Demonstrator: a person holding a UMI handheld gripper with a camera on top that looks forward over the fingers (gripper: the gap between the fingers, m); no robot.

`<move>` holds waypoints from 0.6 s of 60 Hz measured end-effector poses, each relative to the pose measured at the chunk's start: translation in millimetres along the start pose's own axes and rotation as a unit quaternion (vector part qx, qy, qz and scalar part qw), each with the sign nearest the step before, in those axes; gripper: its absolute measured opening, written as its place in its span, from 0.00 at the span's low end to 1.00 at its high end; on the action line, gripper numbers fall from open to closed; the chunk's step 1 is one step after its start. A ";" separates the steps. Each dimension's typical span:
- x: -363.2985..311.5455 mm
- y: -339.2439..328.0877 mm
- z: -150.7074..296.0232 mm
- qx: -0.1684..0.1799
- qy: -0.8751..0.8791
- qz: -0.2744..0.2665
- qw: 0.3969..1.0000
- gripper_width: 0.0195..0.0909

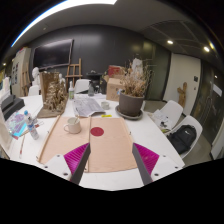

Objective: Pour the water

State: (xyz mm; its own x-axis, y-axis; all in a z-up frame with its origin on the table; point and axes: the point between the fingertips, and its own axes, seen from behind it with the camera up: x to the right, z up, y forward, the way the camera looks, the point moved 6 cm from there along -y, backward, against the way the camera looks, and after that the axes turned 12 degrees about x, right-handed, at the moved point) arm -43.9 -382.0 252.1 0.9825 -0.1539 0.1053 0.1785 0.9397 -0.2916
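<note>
My gripper (110,150) hovers open above the near end of a tan mat (105,145) on a white table (160,135), with nothing between its fingers. The magenta pads (148,158) show at either side. Beyond the fingers a small red disc (97,131) lies on the mat. A white cup (72,125) stands to the left of the disc, further ahead and left of the fingers. I cannot make out any bottle or jug for certain.
A grey pot with dried grass (130,102) stands at the table's far right, and a vase of dry stems (54,97) at the far left. Papers (88,105) lie between them. Bluish clutter (20,125) sits at the left edge. White chairs (185,135) line the right side.
</note>
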 end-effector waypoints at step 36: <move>-308.4 9.5 -32.6 -0.003 -0.013 0.141 0.990 0.93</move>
State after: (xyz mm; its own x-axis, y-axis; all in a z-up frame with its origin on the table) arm -343.4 -335.6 185.8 0.9914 0.1231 0.0440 -0.1029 0.9425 -0.3180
